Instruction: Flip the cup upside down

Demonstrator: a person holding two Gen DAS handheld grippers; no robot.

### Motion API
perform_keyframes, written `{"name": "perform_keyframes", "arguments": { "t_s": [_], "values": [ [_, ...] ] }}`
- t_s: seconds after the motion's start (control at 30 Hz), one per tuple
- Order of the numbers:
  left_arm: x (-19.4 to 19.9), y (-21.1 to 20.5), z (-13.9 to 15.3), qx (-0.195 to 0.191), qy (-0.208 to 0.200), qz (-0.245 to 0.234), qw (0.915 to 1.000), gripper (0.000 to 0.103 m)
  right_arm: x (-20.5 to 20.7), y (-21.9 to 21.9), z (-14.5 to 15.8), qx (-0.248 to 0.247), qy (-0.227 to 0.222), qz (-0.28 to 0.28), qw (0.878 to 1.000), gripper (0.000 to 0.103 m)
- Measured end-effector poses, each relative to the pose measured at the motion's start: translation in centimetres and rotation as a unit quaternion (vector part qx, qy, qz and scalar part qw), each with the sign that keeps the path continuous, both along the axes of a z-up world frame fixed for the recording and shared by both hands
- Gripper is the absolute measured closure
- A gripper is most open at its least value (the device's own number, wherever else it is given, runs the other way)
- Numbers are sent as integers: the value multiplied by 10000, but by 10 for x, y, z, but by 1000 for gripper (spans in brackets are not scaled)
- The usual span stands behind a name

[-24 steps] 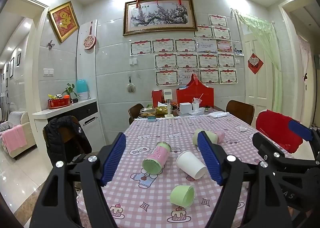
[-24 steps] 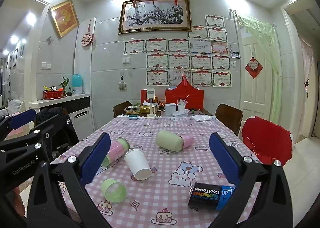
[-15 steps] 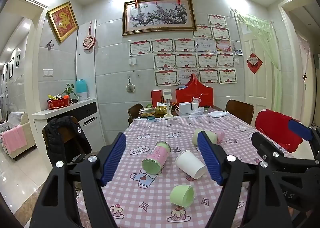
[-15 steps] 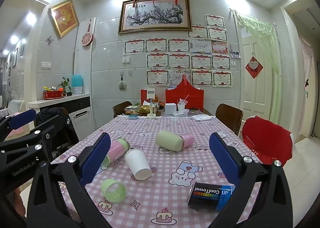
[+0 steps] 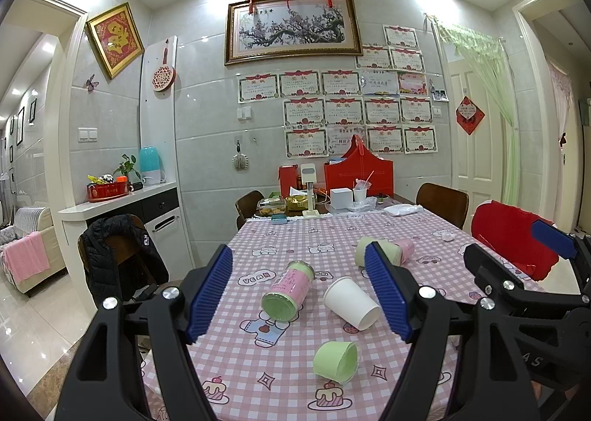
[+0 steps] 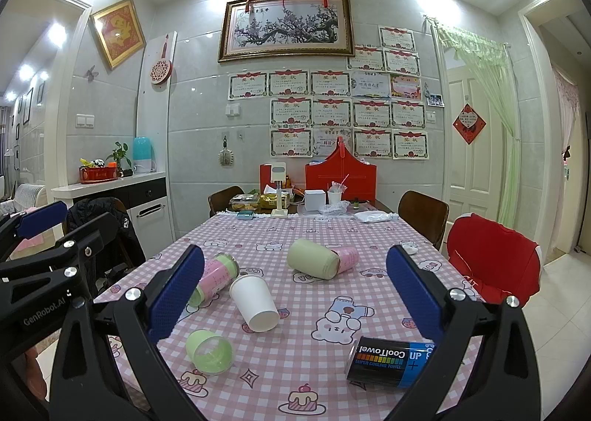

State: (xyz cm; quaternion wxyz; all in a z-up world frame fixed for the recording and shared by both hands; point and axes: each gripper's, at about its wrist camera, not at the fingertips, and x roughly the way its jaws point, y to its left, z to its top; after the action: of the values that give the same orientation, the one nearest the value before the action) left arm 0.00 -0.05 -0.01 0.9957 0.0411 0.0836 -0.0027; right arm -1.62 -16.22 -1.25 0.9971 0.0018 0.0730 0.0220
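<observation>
We hold both grippers above the near edge of the counter (image 6: pixel 295 236), which is covered in a pink checked cloth. The left gripper (image 5: pixel 299 295) has its fingers (image 5: pixel 210 291) spread wide with nothing between them, and the right gripper (image 6: pixel 295 295) has its fingers (image 6: pixel 177 295) spread just as wide, also empty.

Several cups lie on their sides on the cloth. The white cup (image 6: pixel 255 304) lies near the middle of the counter, its open mouth turned toward the near edge; in the left view it (image 5: pixel 351 303) sits just left of our right finger pad. Closer to the near edge lies a small green cup (image 6: pixel 209 351), mouth facing us, well apart from the white one. Toward the left edge a pink cup (image 5: pixel 288 290) with green ends lies tilted, close beside the white cup; we cannot tell whether they touch. Farther back, toward the right edge, a larger green cup (image 6: pixel 313 263) lies against a pink one (image 6: pixel 347 258), and they seem to be nested, though the view is too small to be sure.

At the near right corner a dark can (image 6: pixel 389 362) marked "CoolTowel" lies on its side. At the far edge stand a red box (image 6: pixel 340 177) and a white box (image 6: pixel 314 201).
</observation>
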Motion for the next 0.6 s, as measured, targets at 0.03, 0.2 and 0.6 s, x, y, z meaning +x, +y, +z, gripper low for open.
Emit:
{"name": "perform_keyframes", "arguments": {
  "t_s": [0.03,0.2,0.6],
  "values": [
    [0,0,0,2,-3,7,10000,30,0,0,0,-1,5,1,10000,8],
    [0,0,0,-3,7,5,10000,30,2,-1,-1,0,10,2,10000,8],
    [0,0,0,4,17,0,10000,30,4,0,-2,-1,19,5,10000,8]
  ]
}}
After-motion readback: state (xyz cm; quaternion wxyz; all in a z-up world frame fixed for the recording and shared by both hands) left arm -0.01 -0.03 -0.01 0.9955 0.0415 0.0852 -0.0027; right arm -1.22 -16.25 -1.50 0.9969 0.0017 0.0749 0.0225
